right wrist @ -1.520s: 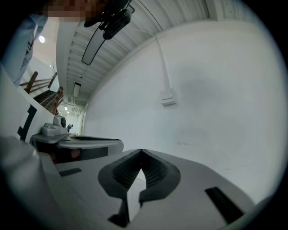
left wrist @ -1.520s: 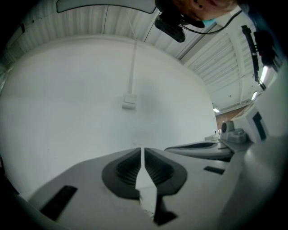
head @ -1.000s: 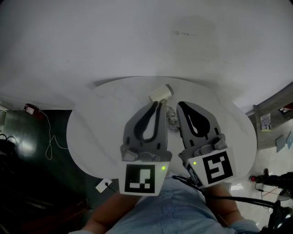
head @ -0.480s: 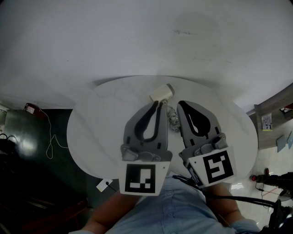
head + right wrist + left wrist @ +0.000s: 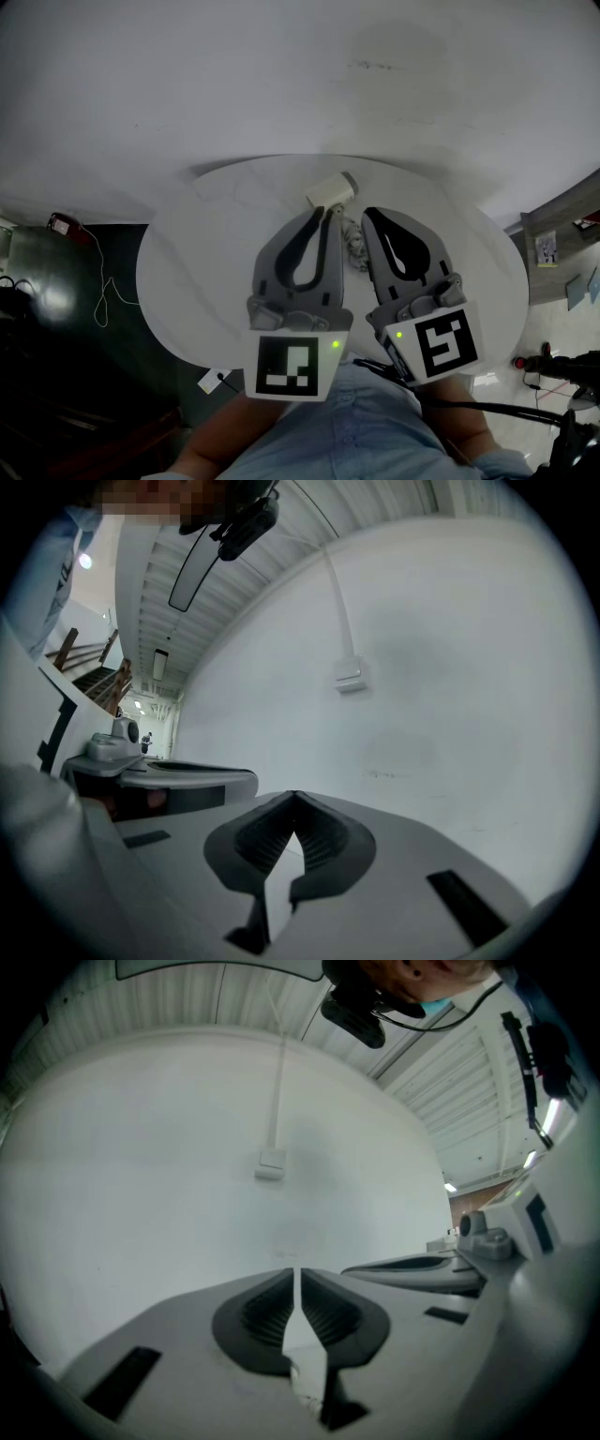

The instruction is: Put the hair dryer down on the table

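status: hair dryer (image 5: 330, 190) looks to be lying flat on the table (image 5: 211, 253), toward 12 o'clock from the person. The put-down reads as done.
dryer position: at 12 o'clock of the left gripper (image 5: 324, 216), right at its tip. Touching or just beside, cannot tell from above.
left gripper: jaws drawn in to a hairline slit, nothing seen pinched there. Its own view looks level at the wall, no dryer between the jaws.
right gripper (image 5: 367, 216): jaws closed tip to tip, empty, riding close alongside at 3 o'clock of the left one.
left to do: my read is nothing beyond backing both grippers off.
cord (image 5: 354, 242): pale coil on the table between the two gripper tips, at 5 o'clock of the dryer.
in the way: only that coil. It sits close under the jaws and could snag on a low pull-back — lifting first would be safer.
wall: white, with a small wall box (image 5: 270, 1163) and a conduit running up from it, at 12 o'clock.
floor: red item (image 5: 64, 225) at the table's 9 o'clock, thin white cable (image 5: 108, 292) beside it, small white plug (image 5: 211, 380) at 7 o'clock. All well apart from the dryer.
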A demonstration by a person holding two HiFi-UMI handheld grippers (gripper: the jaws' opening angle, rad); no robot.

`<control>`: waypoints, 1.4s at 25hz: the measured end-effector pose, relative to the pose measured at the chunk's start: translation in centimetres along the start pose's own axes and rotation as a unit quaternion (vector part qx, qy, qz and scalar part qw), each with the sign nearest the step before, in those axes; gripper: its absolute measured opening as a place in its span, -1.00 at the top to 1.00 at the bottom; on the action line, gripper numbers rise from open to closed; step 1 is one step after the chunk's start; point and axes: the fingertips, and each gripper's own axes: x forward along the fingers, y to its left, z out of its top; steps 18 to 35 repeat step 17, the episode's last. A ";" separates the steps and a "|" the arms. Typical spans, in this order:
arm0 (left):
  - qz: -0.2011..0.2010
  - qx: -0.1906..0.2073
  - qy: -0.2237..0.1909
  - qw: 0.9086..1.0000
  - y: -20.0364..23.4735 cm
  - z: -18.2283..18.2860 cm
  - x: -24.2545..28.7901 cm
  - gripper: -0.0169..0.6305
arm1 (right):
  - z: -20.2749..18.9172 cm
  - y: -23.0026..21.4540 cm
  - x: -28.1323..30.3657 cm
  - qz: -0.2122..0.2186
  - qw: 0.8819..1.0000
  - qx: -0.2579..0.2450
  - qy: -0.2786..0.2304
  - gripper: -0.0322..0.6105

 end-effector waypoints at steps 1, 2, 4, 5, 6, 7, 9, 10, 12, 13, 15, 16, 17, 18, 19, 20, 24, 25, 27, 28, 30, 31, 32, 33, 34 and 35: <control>0.000 0.000 0.001 1.000 0.0 0.0 0.0 0.87 | 0.1 0.0 0.0 0.000 1.000 -0.001 -0.002 0.87; 0.000 -0.001 0.001 1.000 0.1 0.0 0.0 0.87 | 0.2 0.1 0.1 0.000 1.000 -0.002 -0.003 0.87; 0.001 -0.003 0.001 1.000 0.2 -0.1 0.0 0.87 | 0.2 0.3 0.3 0.004 1.000 -0.002 -0.001 0.87; 0.001 -0.003 0.001 1.000 0.3 -0.1 0.1 0.87 | 0.1 0.4 0.4 0.005 1.000 -0.001 0.001 0.87; 0.001 -0.003 0.001 1.000 0.4 -0.1 0.2 0.87 | 0.1 0.4 0.5 0.006 1.000 0.001 0.003 0.87; 0.001 -0.004 0.002 1.000 0.4 -0.1 0.3 0.87 | 0.0 0.4 0.6 0.007 1.000 0.001 0.004 0.87; 0.002 -0.006 0.003 1.000 0.5 -0.2 0.2 0.87 | 0.0 0.4 0.7 0.007 1.000 0.001 0.005 0.87; 0.003 -0.007 0.003 1.000 0.6 -0.1 0.2 0.87 | 0.1 0.5 0.7 0.007 1.000 0.000 0.005 0.87; 0.003 -0.007 0.001 1.000 0.7 -0.1 0.1 0.87 | 0.1 0.6 0.7 0.008 1.000 0.000 0.006 0.87; 0.003 -0.007 0.001 1.000 0.7 -0.1 0.2 0.87 | 0.1 0.7 0.8 0.009 1.000 0.000 0.006 0.87; 0.003 -0.008 0.002 1.000 0.9 -0.2 0.2 0.87 | 0.0 0.7 1.0 0.009 1.000 -0.001 0.006 0.87; 0.003 -0.008 0.003 1.000 0.9 -0.2 0.2 0.87 | 0.0 0.8 1.0 0.010 1.000 -0.001 0.006 0.87; 0.003 -0.009 0.004 1.000 0.9 -0.3 0.2 0.87 | 0.0 0.8 1.0 0.010 1.000 -0.001 0.006 0.87; 0.003 -0.009 0.004 1.000 0.9 -0.3 0.2 0.87 | 0.0 0.8 1.0 0.010 1.000 -0.001 0.006 0.87; 0.003 -0.009 0.004 1.000 0.9 -0.3 0.2 0.87 | 0.0 0.8 1.0 0.010 1.000 -0.001 0.006 0.87; 0.003 -0.009 0.004 1.000 0.9 -0.3 0.2 0.87 | 0.0 0.8 1.0 0.010 1.000 -0.001 0.006 0.87; 0.003 -0.009 0.004 1.000 0.9 -0.3 0.2 0.87 | 0.0 0.8 1.0 0.010 1.000 -0.001 0.006 0.87; 0.003 -0.009 0.004 1.000 0.9 -0.3 0.2 0.87 | 0.0 0.8 1.0 0.010 1.000 -0.001 0.006 0.87; 0.003 -0.009 0.004 1.000 0.9 -0.3 0.2 0.87 | 0.0 0.8 1.0 0.010 1.000 -0.001 0.006 0.87; 0.003 -0.009 0.004 1.000 0.9 -0.3 0.2 0.87 | 0.0 0.8 1.0 0.010 1.000 -0.001 0.006 0.87; 0.003 -0.009 0.004 1.000 0.9 -0.3 0.2 0.87 | 0.0 0.8 1.0 0.010 1.000 -0.001 0.006 0.87; 0.003 -0.009 0.004 1.000 0.9 -0.3 0.2 0.87 | 0.0 0.8 1.0 0.010 1.000 -0.001 0.006 0.87; 0.003 -0.009 0.004 1.000 0.9 -0.3 0.2 0.87 | 0.0 0.8 1.0 0.010 1.000 -0.001 0.006 0.87; 0.003 -0.009 0.004 1.000 0.9 -0.3 0.2 0.87 | 0.0 0.8 1.0 0.010 1.000 -0.001 0.006 0.87; 0.003 -0.009 0.004 1.000 0.9 -0.3 0.2 0.87 | 0.0 0.8 1.0 0.010 1.000 -0.001 0.006 0.87; 0.003 -0.009 0.004 1.000 0.9 -0.3 0.2 0.87 | 0.0 0.8 1.0 0.010 1.000 -0.001 0.006 0.87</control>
